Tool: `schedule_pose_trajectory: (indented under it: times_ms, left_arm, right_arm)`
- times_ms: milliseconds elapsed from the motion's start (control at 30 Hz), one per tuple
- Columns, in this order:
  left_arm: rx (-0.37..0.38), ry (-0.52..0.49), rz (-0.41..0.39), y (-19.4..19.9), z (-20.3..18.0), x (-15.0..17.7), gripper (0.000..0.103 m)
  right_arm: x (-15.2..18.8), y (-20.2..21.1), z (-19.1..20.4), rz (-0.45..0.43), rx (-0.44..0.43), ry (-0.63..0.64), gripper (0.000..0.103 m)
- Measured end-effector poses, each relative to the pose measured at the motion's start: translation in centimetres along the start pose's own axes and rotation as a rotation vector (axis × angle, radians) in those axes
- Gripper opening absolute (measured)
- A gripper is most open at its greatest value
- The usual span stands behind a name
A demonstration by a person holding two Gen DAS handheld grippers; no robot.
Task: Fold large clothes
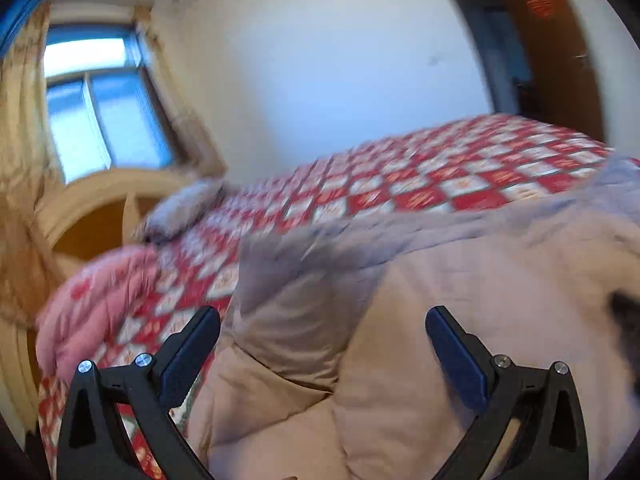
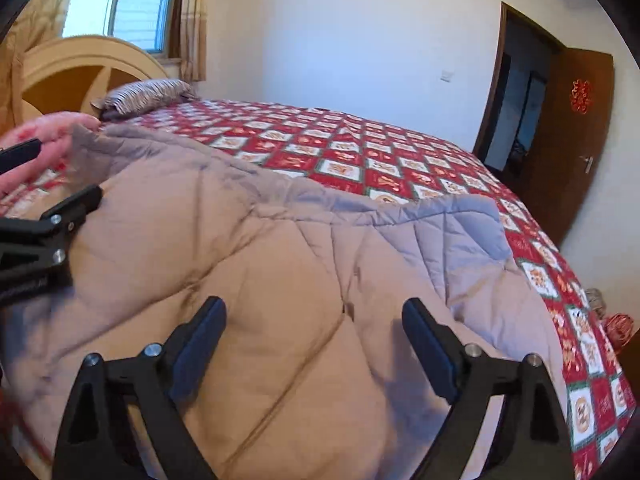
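Observation:
A large beige quilted garment [image 2: 256, 272] with a grey lining [image 2: 452, 236] lies spread on the bed, its grey edge turned up along the far side. It also shows in the left wrist view [image 1: 460, 300], bunched into puffy folds. My right gripper [image 2: 314, 312] is open and empty just above the beige fabric. My left gripper [image 1: 322, 320] is open and empty over the garment's left end; it also shows at the left edge of the right wrist view [image 2: 60, 168], fingers apart. The left wrist view is blurred.
The bed has a red and white checked cover [image 2: 360, 152]. A striped pillow [image 2: 144, 96] and a pink quilt [image 1: 96, 300] lie near the wooden headboard [image 2: 80, 68]. A window [image 1: 100, 108] is behind it. An open brown door [image 2: 572, 140] stands at the right.

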State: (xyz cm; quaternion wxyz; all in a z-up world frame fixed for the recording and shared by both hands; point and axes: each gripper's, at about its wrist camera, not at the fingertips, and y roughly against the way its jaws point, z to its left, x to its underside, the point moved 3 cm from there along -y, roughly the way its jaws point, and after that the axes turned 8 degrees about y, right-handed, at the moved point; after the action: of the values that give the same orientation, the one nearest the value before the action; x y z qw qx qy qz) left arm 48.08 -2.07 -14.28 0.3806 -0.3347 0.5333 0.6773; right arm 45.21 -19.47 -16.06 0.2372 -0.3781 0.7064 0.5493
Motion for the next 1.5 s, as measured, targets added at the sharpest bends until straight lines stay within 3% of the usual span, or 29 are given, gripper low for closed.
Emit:
schedule_pose_trajectory:
  times_ms: [100,167,400,800,1500]
  left_arm:
    - [0.016,0.127,0.147,-4.8,1.6,0.7,0.102]
    - [0.058,0.201,0.197,-6.6,2.4,1.3,0.102]
    - [0.153,0.303,0.221,-8.6,2.4,2.6,0.102]
    - [0.175,0.306,0.298,-10.1,1.7,3.7,0.102]
    - [0.134,0.266,0.312,-10.5,1.0,3.9,0.102]
  right_arm:
    - [-1.3,-2.7,-1.9,0.032,0.039,-0.029,0.091]
    - [-1.6,-3.8,-2.8,0.046,0.042,-0.050,0.091]
    - [0.6,-6.8,-5.5,0.102,-0.001,-0.229,0.095]
    - [1.1,-8.6,-4.8,0.173,-0.040,-0.236,0.103]
    - [1.1,-9.6,-4.3,0.230,-0.003,-0.200,0.103]
